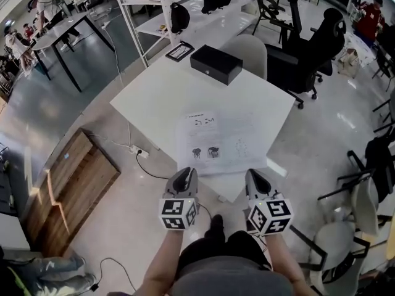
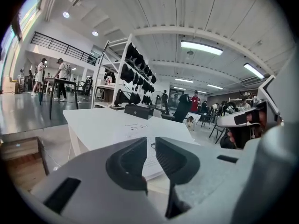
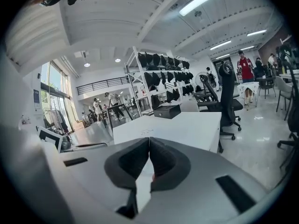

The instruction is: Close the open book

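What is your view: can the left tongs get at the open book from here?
Probably yes: the left tongs hover just short of the open book, and nothing stands between them.

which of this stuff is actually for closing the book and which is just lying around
For the job: open white paper book with printed drawings, flat on the white square table; left claw, slightly open, empty; right claw, shut, empty.

Just lying about: black rectangular box; flat black-framed slab; grey rounded chair; black office chair; brown wooden panel on the floor.
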